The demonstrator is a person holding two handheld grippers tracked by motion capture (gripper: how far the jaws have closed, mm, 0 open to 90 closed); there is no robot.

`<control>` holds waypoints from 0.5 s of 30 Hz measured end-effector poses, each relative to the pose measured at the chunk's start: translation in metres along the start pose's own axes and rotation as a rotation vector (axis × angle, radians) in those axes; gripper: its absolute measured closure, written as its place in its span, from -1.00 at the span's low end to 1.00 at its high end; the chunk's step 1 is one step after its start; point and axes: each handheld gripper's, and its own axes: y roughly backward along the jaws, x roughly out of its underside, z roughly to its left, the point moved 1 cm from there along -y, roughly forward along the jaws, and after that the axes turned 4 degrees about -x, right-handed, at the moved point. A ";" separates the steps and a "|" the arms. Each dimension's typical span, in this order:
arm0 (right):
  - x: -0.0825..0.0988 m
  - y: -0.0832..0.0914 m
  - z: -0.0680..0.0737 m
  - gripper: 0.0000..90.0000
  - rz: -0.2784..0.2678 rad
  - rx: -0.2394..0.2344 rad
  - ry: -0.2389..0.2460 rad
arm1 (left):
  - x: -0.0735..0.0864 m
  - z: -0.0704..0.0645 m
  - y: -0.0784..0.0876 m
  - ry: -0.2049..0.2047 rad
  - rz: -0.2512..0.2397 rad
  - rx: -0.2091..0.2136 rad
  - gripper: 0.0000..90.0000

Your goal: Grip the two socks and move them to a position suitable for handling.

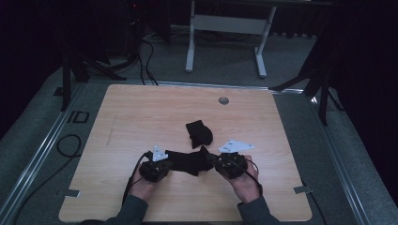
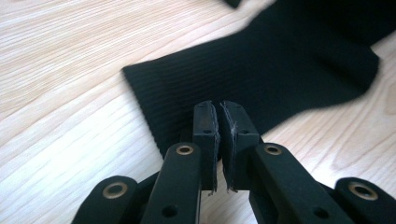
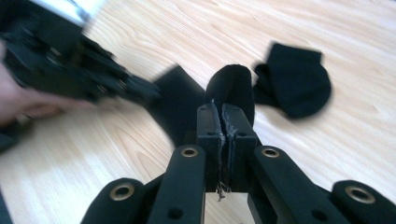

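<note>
A black sock (image 1: pixel 190 161) lies stretched between my two grippers near the table's front. My left gripper (image 1: pixel 162 165) is shut at the corner of the sock's ribbed cuff (image 2: pixel 187 88), and the fabric runs in under its jaws (image 2: pixel 219 109). My right gripper (image 1: pixel 220 161) is shut on the other end, where a fold of the sock (image 3: pixel 231 86) stands up above its closed jaws (image 3: pixel 222 109). The left gripper (image 3: pixel 70 60) looks blurred in the right gripper view. A second black sock (image 1: pixel 199 133), folded over, lies just beyond (image 3: pixel 294 84).
The light wooden table (image 1: pixel 141 117) has a round grey cable port (image 1: pixel 223 100) near its far edge. Beyond it stand a white desk frame (image 1: pixel 225 42) and dark stands on grey carpet. Cables (image 1: pixel 68 145) run along the floor at left.
</note>
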 end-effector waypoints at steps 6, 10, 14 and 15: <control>0.034 0.005 -0.021 0.92 0.070 0.043 -0.075 | 0.003 0.011 0.005 0.017 0.015 -0.026 0.88; 0.049 0.008 -0.034 0.74 0.116 0.066 -0.123 | 0.003 0.012 0.005 0.019 0.017 -0.031 0.85; 0.040 0.012 -0.040 0.52 0.090 0.110 -0.104 | 0.002 0.012 0.005 0.016 0.011 -0.025 0.77; 0.034 0.010 -0.043 0.50 0.081 0.118 -0.101 | 0.002 0.012 0.005 0.017 0.010 -0.024 0.76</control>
